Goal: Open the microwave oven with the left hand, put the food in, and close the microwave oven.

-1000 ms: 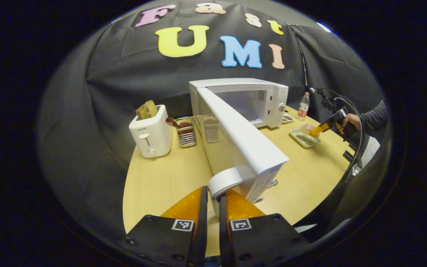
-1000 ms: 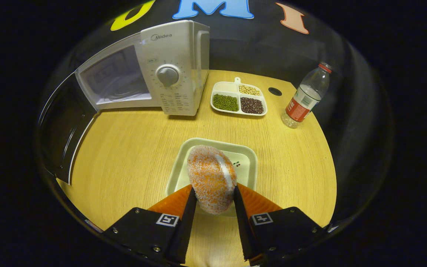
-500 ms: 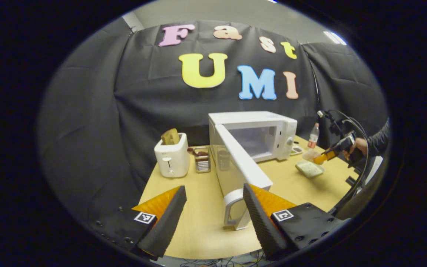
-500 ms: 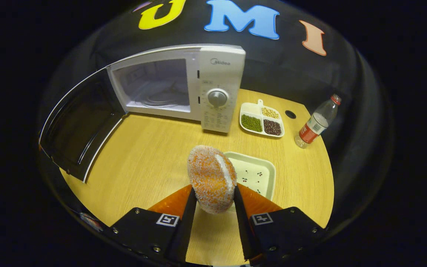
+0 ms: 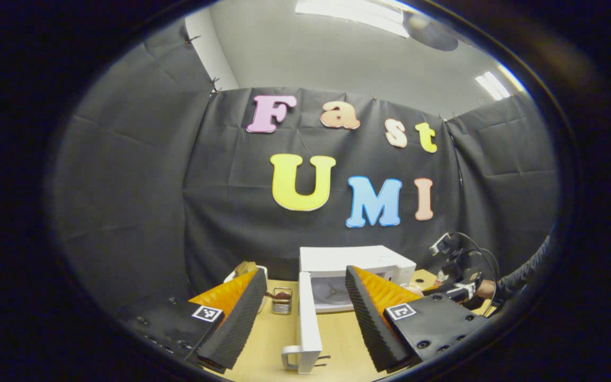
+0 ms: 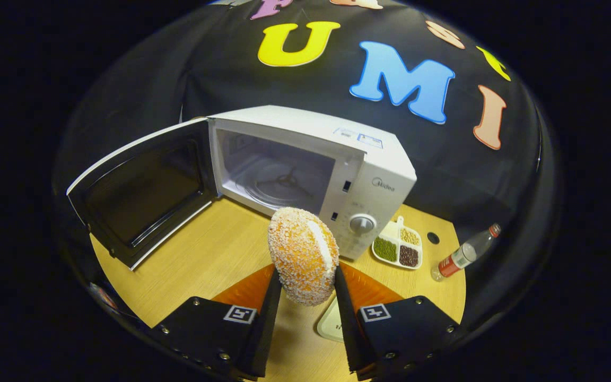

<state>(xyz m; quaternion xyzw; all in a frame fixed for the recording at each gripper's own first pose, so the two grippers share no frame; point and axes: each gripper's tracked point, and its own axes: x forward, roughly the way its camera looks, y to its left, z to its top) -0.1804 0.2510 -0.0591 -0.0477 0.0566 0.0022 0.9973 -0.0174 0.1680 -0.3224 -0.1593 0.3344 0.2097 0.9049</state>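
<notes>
The white microwave [image 6: 374, 170] stands on the wooden table [image 6: 204, 265] with its door [image 6: 146, 191] swung wide to the left and the bare cavity [image 6: 279, 180] showing. My right gripper [image 6: 303, 289] is shut on an orange crumbed bun [image 6: 303, 254], held above the table in front of the cavity. In the left gripper view my left gripper [image 5: 303, 313] is open, back from the table with nothing between its fingers. The door [image 5: 308, 318] is edge-on between them, its handle [image 5: 290, 358] nearest. The microwave [image 5: 348, 260] sits behind.
A divided dish of beans [image 6: 398, 246] and a water bottle [image 6: 464, 257] stand right of the microwave. A cream plate [image 6: 329, 323] lies under my right gripper. A toaster [image 5: 239, 270] and a wire rack [image 5: 281, 301] stand left of the door.
My left gripper let go of the door handle, opened, drew back and tilted upward. My right gripper lifted the bun off the cream plate and carried it toward the microwave's opening.
</notes>
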